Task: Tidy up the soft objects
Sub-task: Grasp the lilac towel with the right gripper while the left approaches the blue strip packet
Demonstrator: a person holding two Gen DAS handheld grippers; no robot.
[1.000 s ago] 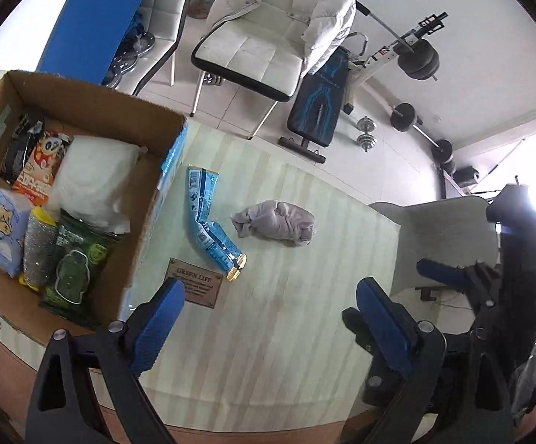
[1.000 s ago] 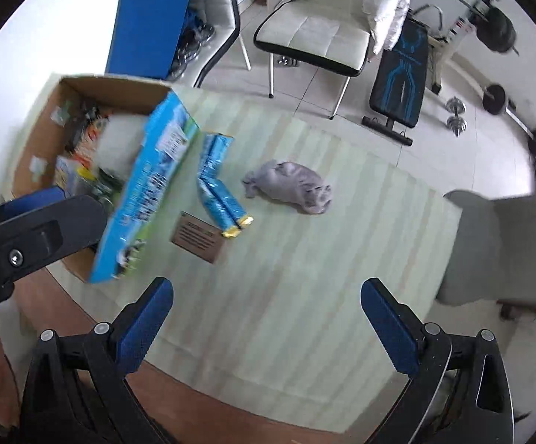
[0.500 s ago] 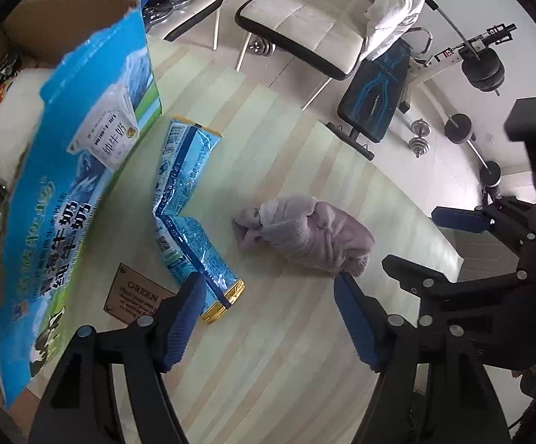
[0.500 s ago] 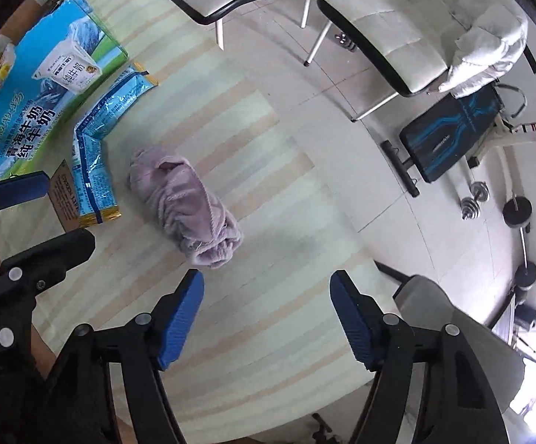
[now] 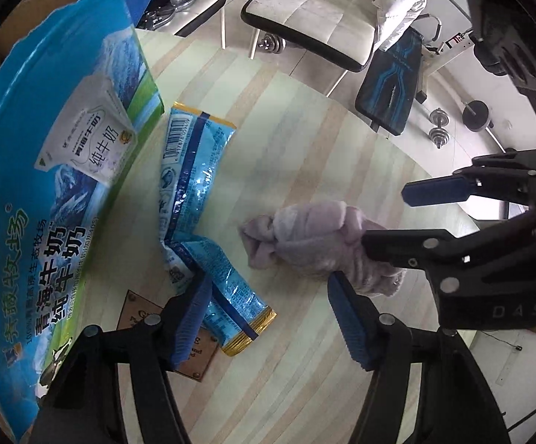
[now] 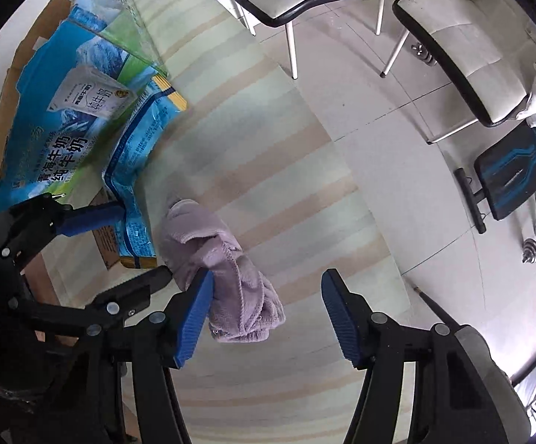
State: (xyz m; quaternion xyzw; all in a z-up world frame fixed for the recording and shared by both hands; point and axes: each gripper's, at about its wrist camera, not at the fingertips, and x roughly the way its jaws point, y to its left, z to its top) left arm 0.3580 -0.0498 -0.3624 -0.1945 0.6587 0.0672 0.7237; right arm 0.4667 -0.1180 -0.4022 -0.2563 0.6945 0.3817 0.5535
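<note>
A crumpled lilac cloth (image 5: pixel 306 238) lies on the striped table; it also shows in the right wrist view (image 6: pixel 227 277). Left of it lies a bent blue snack packet (image 5: pixel 194 199), seen too in the right wrist view (image 6: pixel 134 185). My left gripper (image 5: pixel 268 318) is open, low over the table just in front of the cloth and the packet's end. My right gripper (image 6: pixel 266 318) is open, its left finger against the cloth's near side. In the left wrist view the right gripper's fingers (image 5: pixel 438 190) straddle the cloth's right end.
A cardboard box with a blue milk-carton print (image 5: pixel 57 192) stands at the left, also in the right wrist view (image 6: pixel 64 125). A brown plaque (image 5: pixel 194 355) lies under the packet's end. White chairs (image 5: pixel 316 14), a weight bench (image 5: pixel 390 85) and dumbbells stand on the floor beyond the table.
Both grippers have come down and closer to the lilac cloth. The right gripper now straddles its right end; the left gripper sits lower, near the packet's end.
</note>
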